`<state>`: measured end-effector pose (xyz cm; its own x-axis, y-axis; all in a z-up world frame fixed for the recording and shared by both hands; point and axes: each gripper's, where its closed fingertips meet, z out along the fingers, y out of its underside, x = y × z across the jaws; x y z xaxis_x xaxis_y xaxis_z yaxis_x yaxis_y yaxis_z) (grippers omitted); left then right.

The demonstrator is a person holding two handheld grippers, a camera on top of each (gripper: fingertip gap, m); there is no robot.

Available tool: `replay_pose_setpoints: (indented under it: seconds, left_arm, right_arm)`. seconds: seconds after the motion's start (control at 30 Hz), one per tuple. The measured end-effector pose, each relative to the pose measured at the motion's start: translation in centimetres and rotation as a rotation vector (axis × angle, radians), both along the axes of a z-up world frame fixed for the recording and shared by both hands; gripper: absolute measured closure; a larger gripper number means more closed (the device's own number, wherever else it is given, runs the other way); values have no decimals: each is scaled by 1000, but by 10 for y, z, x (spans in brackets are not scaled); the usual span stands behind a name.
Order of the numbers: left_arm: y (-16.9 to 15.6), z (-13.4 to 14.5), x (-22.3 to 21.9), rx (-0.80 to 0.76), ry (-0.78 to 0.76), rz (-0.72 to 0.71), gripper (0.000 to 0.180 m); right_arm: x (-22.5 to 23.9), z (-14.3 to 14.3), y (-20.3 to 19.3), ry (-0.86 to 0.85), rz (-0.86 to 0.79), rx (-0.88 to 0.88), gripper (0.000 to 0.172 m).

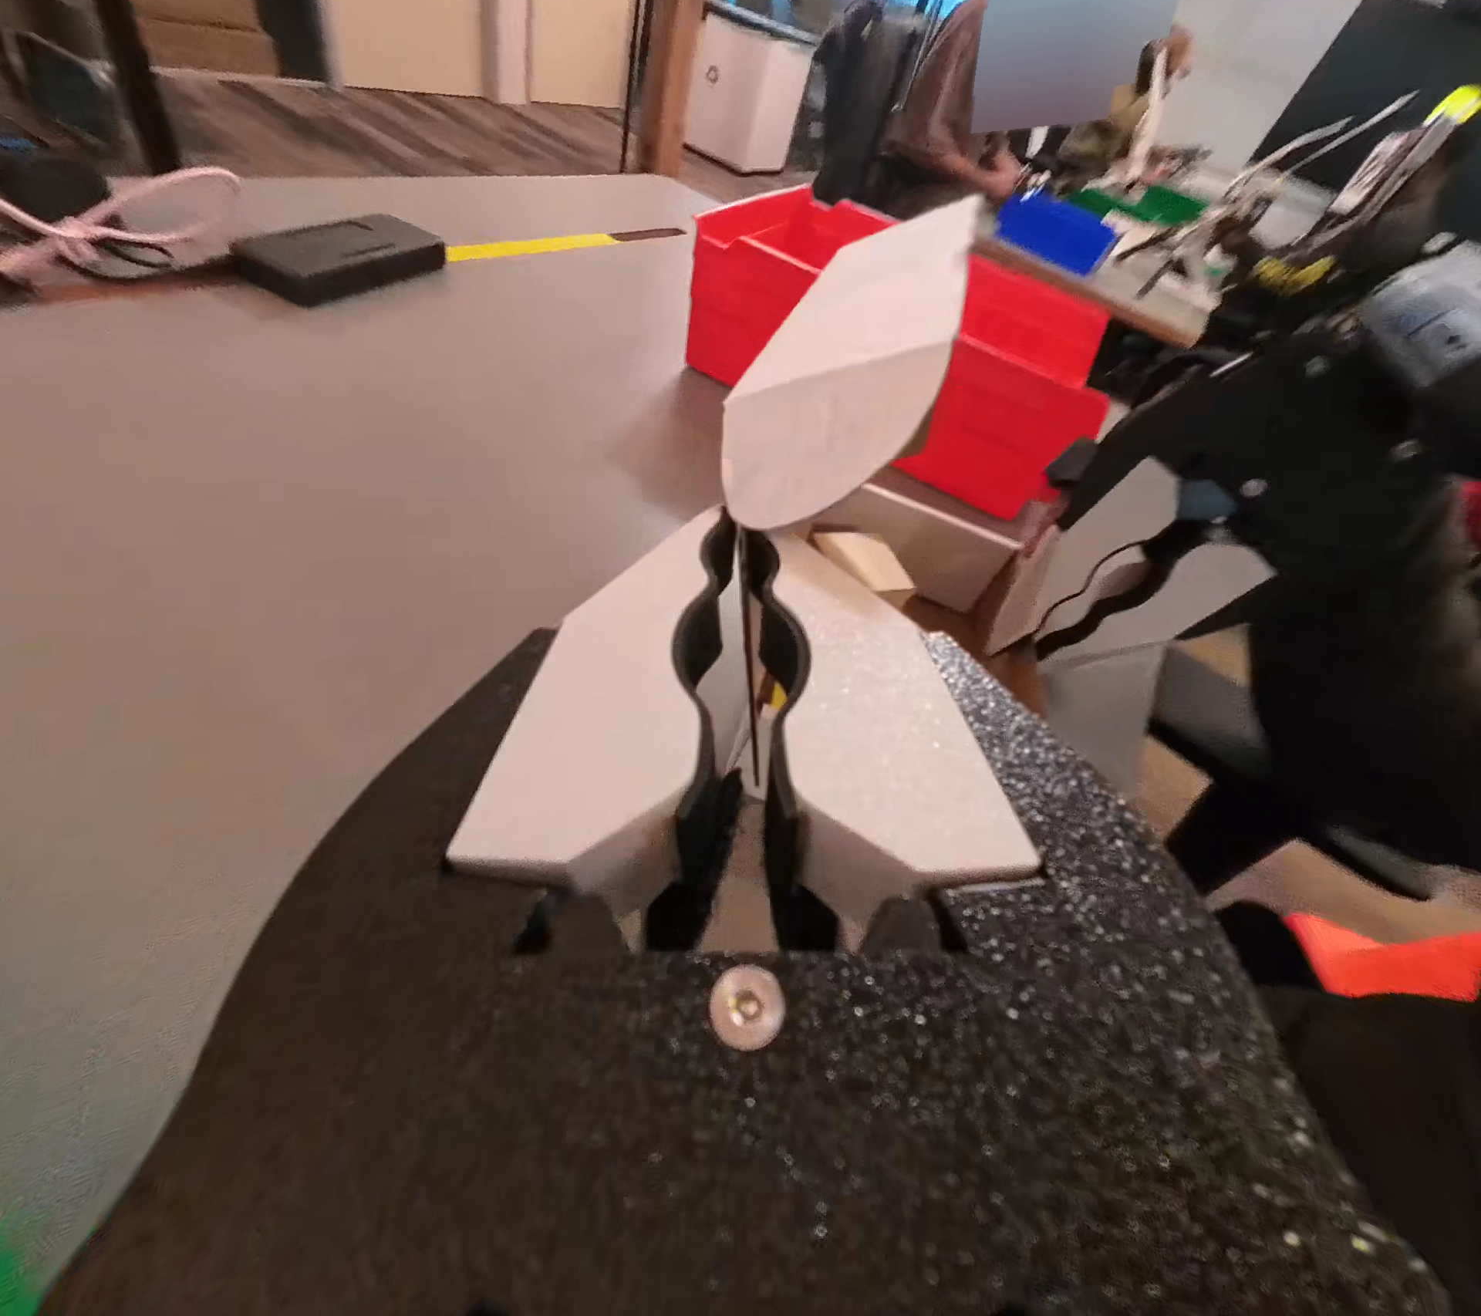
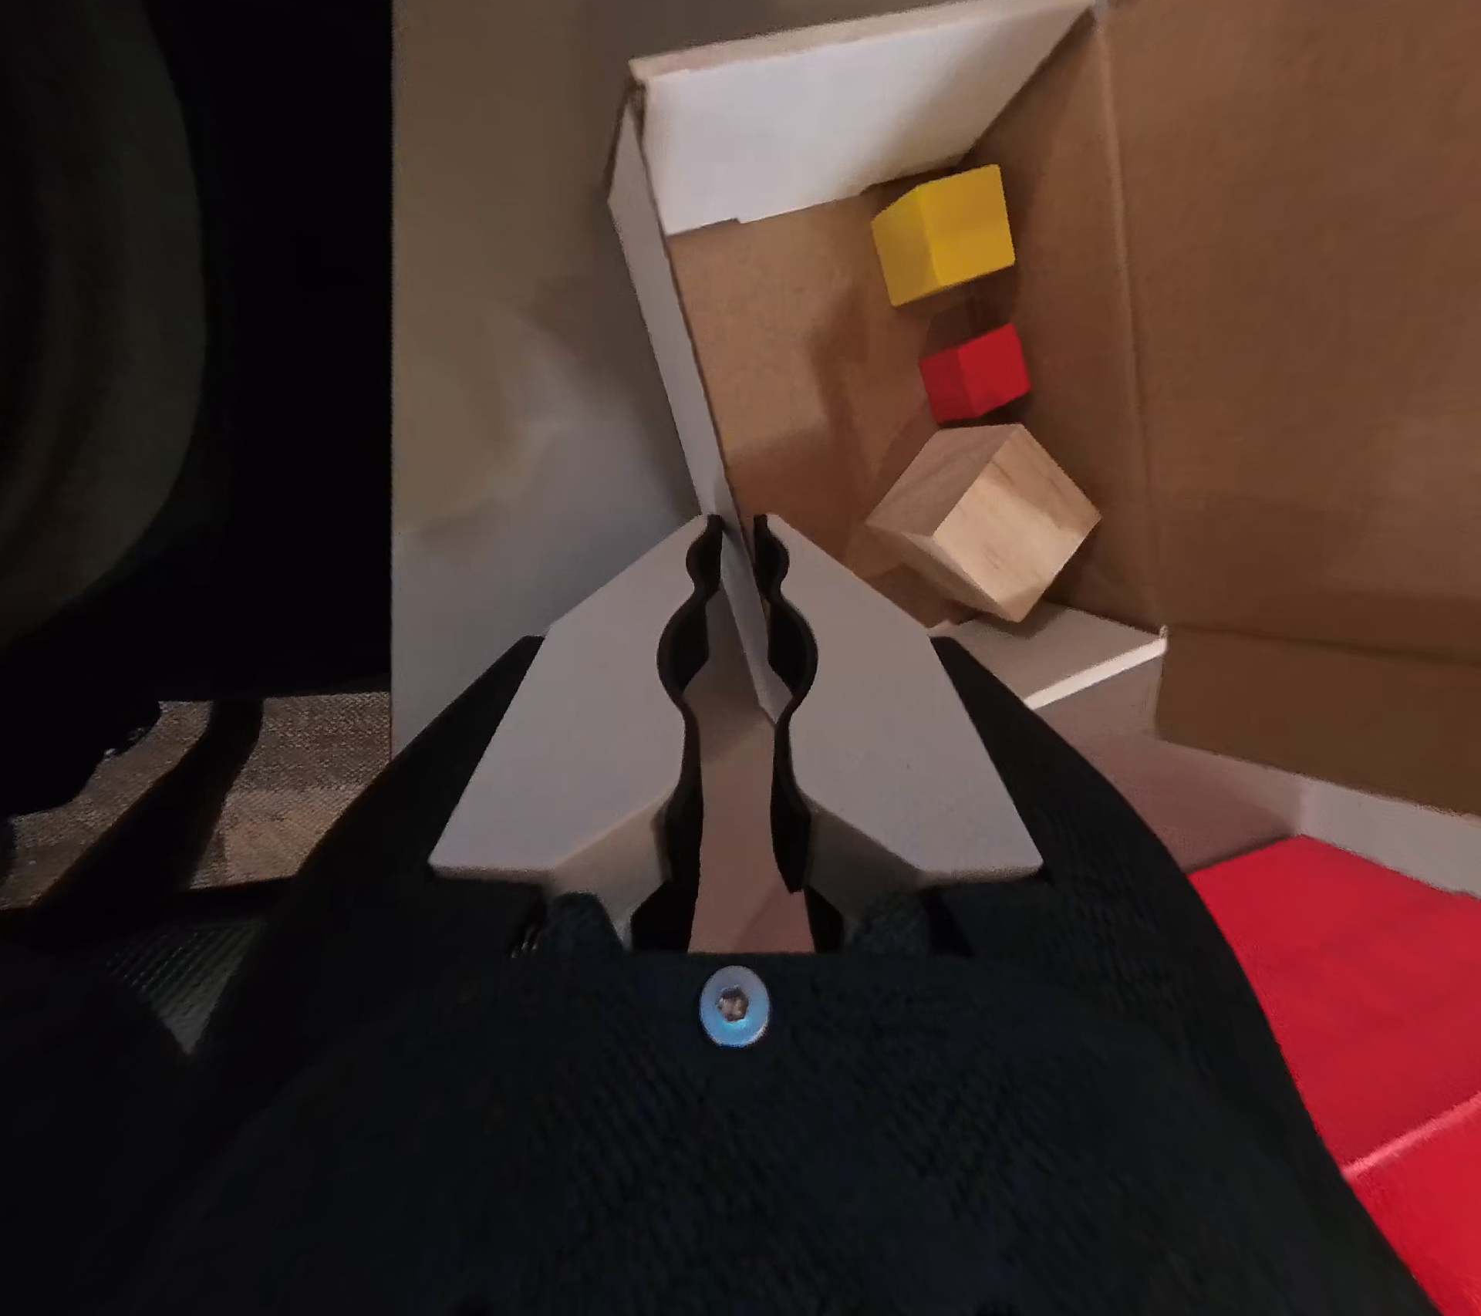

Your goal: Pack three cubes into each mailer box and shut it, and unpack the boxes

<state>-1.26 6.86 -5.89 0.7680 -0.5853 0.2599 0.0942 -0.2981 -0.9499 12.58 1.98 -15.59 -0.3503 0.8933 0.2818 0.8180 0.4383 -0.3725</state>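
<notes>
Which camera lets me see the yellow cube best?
The right wrist view: the yellow cube sits in plain sight inside the open mailer box. The left wrist view hardly shows it; a white flap blocks the box.

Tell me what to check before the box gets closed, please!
1. Three cubes inside the mailer box: ok; yellow cube, red cube, wooden cube.
2. Right hand-held gripper pinches the box's side wall: ok.
3. Left hand-held gripper pinches the white lid flap: ok.
4. Cubes lying flat: not ok; the wooden one is tilted.
5. Lid shut: not ok, still open.
6. Red bin out of the lid's way: cannot tell.
</notes>
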Motion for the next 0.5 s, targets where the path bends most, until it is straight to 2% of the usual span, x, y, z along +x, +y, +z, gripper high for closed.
replay_pose_setpoints:
  seconds: [0.03, 0.1, 0.17, 0.27, 0.37, 0.5]
  left_arm:
    - [1, -1, 0, -18, -50, -6, 180]
    - [4, -3, 1, -36, -111, -15, 180]
    - [3, -1, 4, -31, -133, -25, 180]
    - [0, 2, 9, -15, -100, -33, 180]
    - [-3, 5, 14, -5, -81, -36, 180]
    - [-7, 5, 20, 0, -67, -42, 180]
  right_arm:
    - [4, 0, 2, -1, -12, -11, 165]
    - [9, 1, 4, 8, -26, -39, 164]
    - [16, 6, 8, 26, -48, -48, 154]
    - [19, 27, -2, 132, -54, -154, 147]
    - [20, 47, 6, 241, -103, -143, 142]
    - [16, 40, 15, 201, -213, -145, 130]
